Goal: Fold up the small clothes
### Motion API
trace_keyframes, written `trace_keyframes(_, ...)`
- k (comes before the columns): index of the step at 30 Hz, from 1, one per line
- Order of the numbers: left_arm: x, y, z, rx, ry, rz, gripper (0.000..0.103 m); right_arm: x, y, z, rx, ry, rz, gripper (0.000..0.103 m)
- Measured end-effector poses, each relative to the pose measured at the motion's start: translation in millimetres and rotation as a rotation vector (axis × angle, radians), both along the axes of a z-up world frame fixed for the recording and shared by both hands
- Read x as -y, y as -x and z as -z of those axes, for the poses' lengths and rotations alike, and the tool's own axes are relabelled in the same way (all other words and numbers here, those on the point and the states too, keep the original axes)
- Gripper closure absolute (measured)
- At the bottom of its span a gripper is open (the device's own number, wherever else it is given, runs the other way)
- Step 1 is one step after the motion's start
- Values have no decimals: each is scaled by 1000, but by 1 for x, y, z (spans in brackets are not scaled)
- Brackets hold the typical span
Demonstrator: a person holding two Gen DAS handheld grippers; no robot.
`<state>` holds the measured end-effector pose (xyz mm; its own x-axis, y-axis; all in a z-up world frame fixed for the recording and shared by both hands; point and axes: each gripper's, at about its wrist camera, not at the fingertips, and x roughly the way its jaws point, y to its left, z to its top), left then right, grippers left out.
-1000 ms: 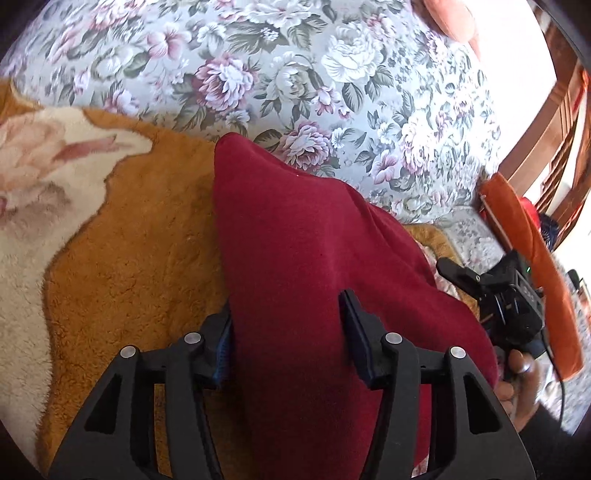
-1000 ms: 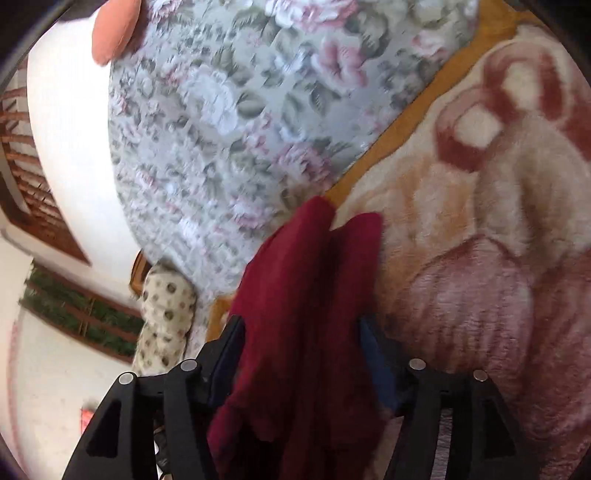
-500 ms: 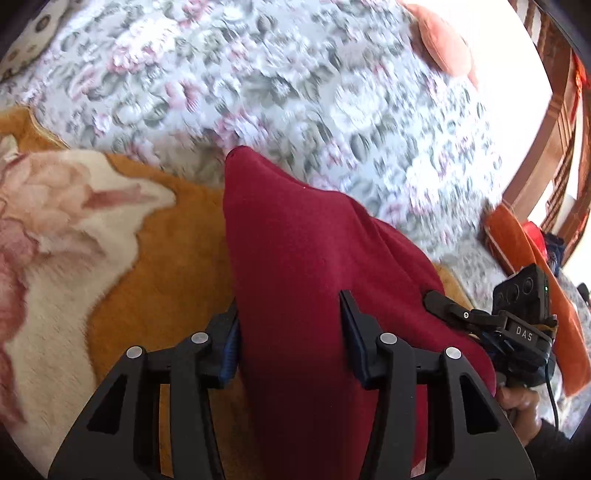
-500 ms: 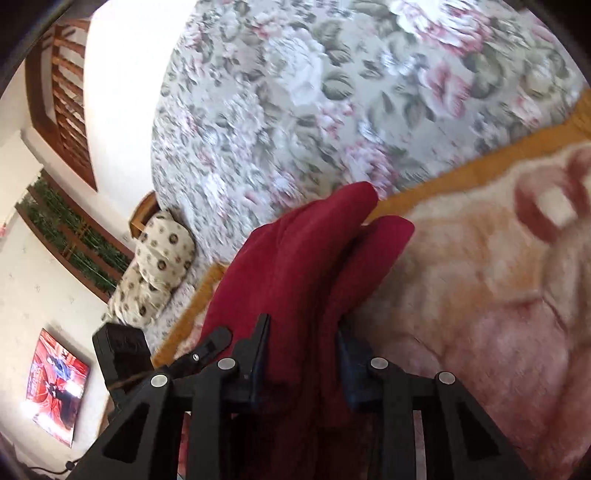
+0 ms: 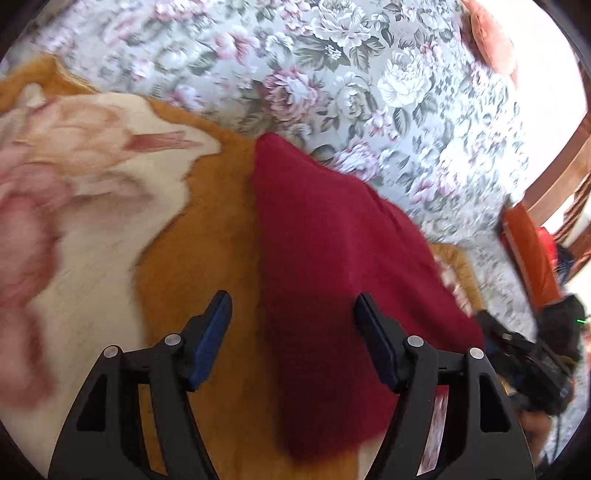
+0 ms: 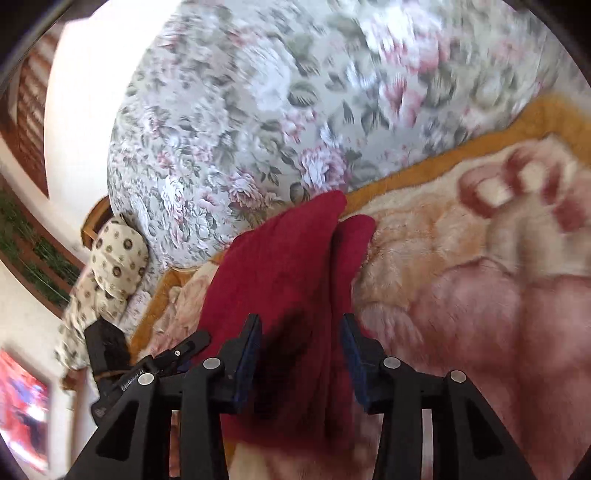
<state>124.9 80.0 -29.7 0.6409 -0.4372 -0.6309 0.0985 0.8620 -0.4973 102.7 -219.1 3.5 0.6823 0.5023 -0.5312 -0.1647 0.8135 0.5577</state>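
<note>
A dark red fleece garment (image 5: 325, 240) lies folded in a long wedge on the plush orange and cream blanket (image 5: 207, 240). My left gripper (image 5: 291, 299) straddles its near end with the jaws opening. The left pad (image 5: 210, 332) stands clear over the blanket, and the right pad (image 5: 373, 332) is at the cloth's edge. In the right wrist view the same garment (image 6: 288, 258) shows two stacked layers. My right gripper (image 6: 300, 319) has its jaws opening around that end, with the cloth between them and not pinched. Each gripper appears in the other's view, the right gripper (image 5: 532, 354) and the left gripper (image 6: 147, 365).
A floral bedspread (image 5: 332, 74) covers the bed beyond the blanket. A spotted pillow (image 6: 114, 258) lies at the bed's far end and an orange cushion (image 5: 487, 33) at the back. An orange cloth (image 5: 524, 251) and a wooden frame (image 5: 554, 177) are at the right.
Both grippers held the red garment half a second ago, and their jaws have since widened off it. The left view shifted sideways. The right view rose and rolled.
</note>
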Motion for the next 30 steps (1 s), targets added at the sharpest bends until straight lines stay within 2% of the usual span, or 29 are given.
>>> trace_keyframes(2,5,30,-8,2,-102,-33,30,-14,32,-12,28,105,21,61)
trace_keyframes(4,12,65,-15,11,-179,-55,1,-25,64,-19,67,176,29,61)
trace_keyframes(6,24,97,-17,-4,-259,-54,0,-41,103,-26,129,274,55,61)
trace_keyframes(9,35,132,-18,31,-320,-64,0,-58,156,-23,217,374,83,61)
trace_keyframes(14,45,158,-19,52,-357,-61,0,-73,199,-11,221,470,74,61)
trace_keyframes(19,57,167,-28,121,-390,-26,0,-72,213,-8,222,493,91,61)
trace_keyframes(23,59,168,-27,120,-359,-12,0,-62,204,-2,158,463,128,61)
trace_keyframes(25,56,168,-22,96,-352,-48,1,-60,203,-1,145,453,132,61)
trace_keyframes(30,59,165,-16,61,-360,-38,1,-63,202,0,138,472,128,61)
